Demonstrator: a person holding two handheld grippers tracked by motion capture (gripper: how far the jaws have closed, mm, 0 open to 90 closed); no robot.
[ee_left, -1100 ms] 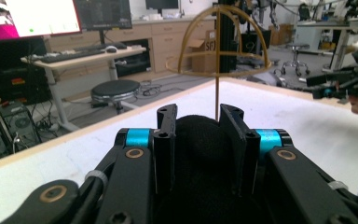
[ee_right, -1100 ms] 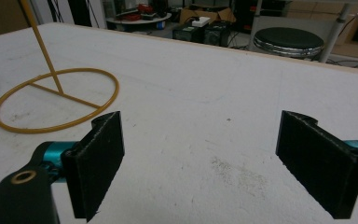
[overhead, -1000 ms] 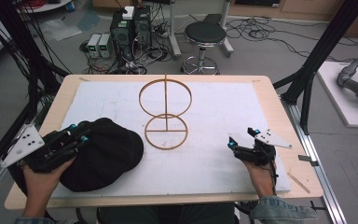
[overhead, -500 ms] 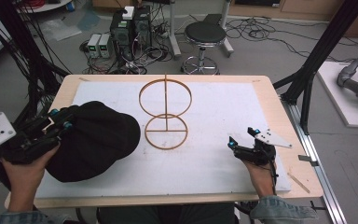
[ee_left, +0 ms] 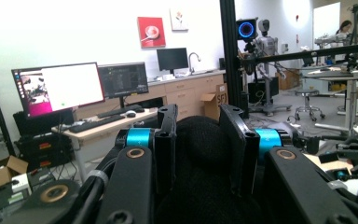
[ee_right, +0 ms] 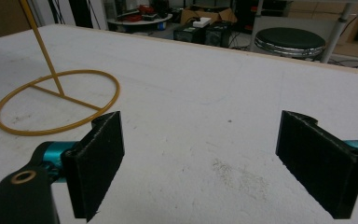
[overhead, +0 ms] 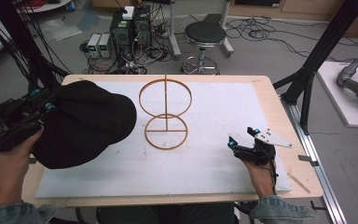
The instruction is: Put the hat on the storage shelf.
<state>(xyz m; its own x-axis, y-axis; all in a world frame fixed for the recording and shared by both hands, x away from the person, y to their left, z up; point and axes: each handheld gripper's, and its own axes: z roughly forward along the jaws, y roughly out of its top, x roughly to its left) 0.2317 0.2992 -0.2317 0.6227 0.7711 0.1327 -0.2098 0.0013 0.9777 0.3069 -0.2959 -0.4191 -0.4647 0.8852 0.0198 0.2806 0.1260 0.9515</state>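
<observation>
We clamp the soft black fabric cap (overhead: 81,123) in our left gripper (ee_left: 200,149) | our right gripper (ee_right: 219,163) gapes empty over the white table mat (overhead: 214,121).

Grey floor strewn with cables (overhead: 279,35); black round stool (overhead: 205,33); computer boxes (overhead: 130,23); desk with monitors (ee_left: 56,88); white wall, red picture (ee_left: 151,31).

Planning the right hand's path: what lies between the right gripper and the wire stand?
Nothing: in the high view and the right gripper view, only bare white mat lies between the right gripper and the wire stand.
</observation>
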